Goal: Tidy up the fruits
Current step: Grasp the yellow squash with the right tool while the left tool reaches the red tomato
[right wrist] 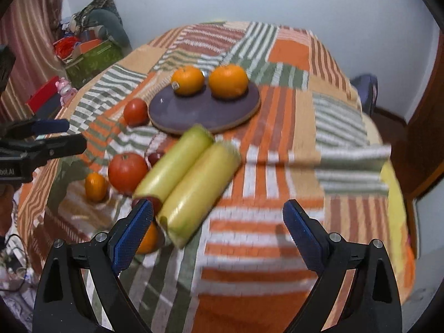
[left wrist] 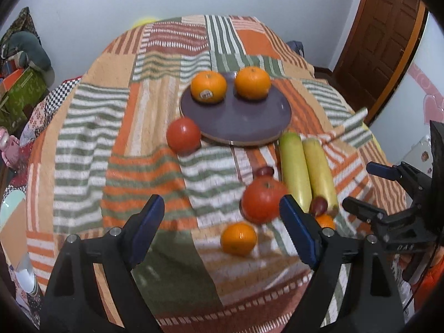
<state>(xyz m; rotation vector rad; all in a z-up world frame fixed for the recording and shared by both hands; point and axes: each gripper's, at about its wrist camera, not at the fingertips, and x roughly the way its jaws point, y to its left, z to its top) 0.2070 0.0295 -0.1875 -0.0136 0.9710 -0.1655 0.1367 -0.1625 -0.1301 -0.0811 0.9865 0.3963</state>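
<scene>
A purple plate (left wrist: 244,122) (right wrist: 194,111) on the patchwork cloth holds two oranges (left wrist: 208,86) (left wrist: 252,82) (right wrist: 187,80) (right wrist: 228,81). One tomato (left wrist: 183,135) (right wrist: 135,111) lies left of the plate, another (left wrist: 262,200) (right wrist: 127,172) nearer me. Two pale green gourds (left wrist: 306,172) (right wrist: 186,186) lie side by side. A small orange (left wrist: 238,238) (right wrist: 95,186) sits on the cloth, another (right wrist: 148,240) by the gourds' near end. My left gripper (left wrist: 222,222) is open and empty above the cloth. My right gripper (right wrist: 217,222) is open and empty over the gourds' near end.
Dark red grapes (left wrist: 265,171) (left wrist: 319,205) lie beside the gourds. Boxes and clutter (right wrist: 91,52) stand off the table's left. A wooden door (left wrist: 383,41) is at the right. The right gripper shows at the left wrist view's right edge (left wrist: 388,194).
</scene>
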